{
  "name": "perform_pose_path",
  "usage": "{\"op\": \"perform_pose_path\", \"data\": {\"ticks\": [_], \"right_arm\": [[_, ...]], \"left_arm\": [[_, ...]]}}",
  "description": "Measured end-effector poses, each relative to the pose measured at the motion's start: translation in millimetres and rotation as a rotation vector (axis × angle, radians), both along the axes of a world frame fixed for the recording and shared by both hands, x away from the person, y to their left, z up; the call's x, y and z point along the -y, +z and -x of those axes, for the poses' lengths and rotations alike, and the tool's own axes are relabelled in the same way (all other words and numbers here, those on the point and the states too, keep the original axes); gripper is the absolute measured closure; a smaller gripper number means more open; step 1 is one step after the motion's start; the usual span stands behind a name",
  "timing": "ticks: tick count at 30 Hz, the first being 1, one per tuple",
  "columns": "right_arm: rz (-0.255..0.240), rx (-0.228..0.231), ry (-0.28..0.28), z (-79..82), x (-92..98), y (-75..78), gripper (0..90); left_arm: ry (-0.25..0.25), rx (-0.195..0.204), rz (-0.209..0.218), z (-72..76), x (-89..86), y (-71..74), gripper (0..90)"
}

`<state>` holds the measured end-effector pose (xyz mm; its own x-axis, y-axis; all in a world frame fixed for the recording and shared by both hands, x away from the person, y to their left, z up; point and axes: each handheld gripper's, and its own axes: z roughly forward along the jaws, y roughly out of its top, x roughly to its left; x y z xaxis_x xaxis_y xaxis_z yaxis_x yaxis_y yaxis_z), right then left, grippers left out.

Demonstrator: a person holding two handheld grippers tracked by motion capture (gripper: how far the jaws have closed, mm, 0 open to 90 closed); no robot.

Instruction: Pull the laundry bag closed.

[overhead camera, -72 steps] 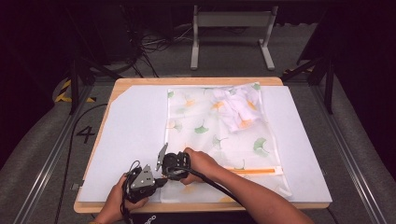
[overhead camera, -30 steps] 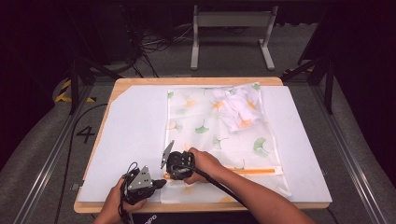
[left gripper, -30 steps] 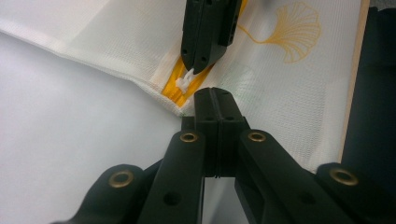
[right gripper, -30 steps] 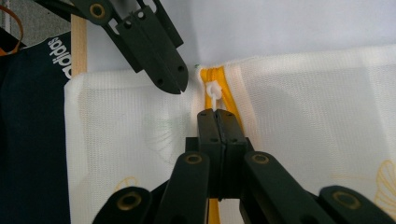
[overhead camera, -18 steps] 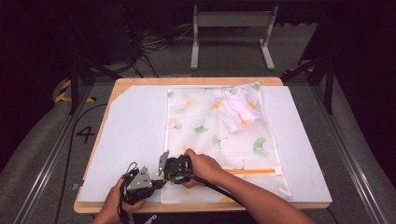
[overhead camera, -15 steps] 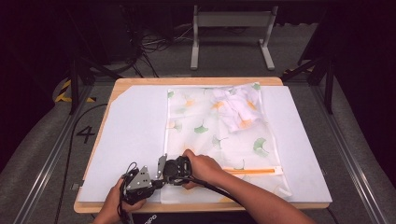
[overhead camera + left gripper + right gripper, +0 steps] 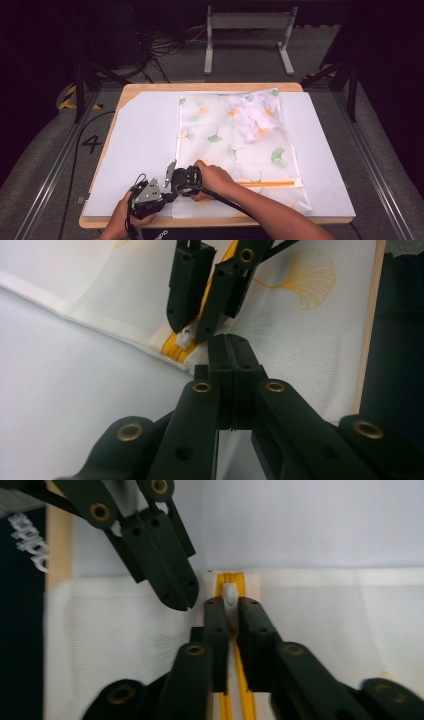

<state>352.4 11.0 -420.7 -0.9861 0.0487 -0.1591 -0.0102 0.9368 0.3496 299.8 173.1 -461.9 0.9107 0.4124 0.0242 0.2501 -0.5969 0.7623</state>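
The mesh bag (image 7: 235,145) is lying flat on the white sheet covering the desk (image 7: 150,90), its yellow zipper (image 7: 270,183) running along the near end, and both tools are working at the zipper's left end, at the bag's near left corner. The right tool (image 7: 230,611) is pinching the small white zipper pull (image 7: 229,596) between its jaws, which have just been closing around it; the grip looks meant for drawing the slider along the yellow track. The left tool (image 7: 233,347) is fully closed and pressing its tips on the fabric at the bag's edge, just beside the zipper end, probably pinning the bag so it will not slide when the pull is tugged.

The high view is giving the layout: a bundled white cloth (image 7: 252,117) sitting inside the bag at the far end, the zipper stretching off to the right, and the hands crowded together. It is too coarse to show the pull. The right gripper view is showing the white tab between the jaws, while the left gripper view is showing that same grip (image 7: 186,336) from the opposite side, together with its own shut jaws resting on the mesh.
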Motion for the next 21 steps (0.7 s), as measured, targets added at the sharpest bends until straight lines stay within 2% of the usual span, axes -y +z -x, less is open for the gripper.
{"op": "perform_pose_path", "data": {"ticks": [3,7,13,21], "right_arm": [[0.031,0.025,0.026,2.1,-4.0,0.7,83.8],[0.047,0.024,0.029,1.7,-4.4,1.6,84.2],[0.027,-0.015,0.016,-2.8,0.6,1.9,84.4],[0.023,-0.018,0.014,-2.6,4.7,2.2,84.5]], "left_arm": [[0.002,-0.001,0.005,0.6,0.3,-0.4,90.0],[0.002,0.001,0.001,0.3,0.1,-0.1,90.0],[0.002,-0.007,0.002,-0.2,0.2,0.0,90.0],[0.008,-0.020,0.005,-1.4,-0.1,0.1,90.0]]}}
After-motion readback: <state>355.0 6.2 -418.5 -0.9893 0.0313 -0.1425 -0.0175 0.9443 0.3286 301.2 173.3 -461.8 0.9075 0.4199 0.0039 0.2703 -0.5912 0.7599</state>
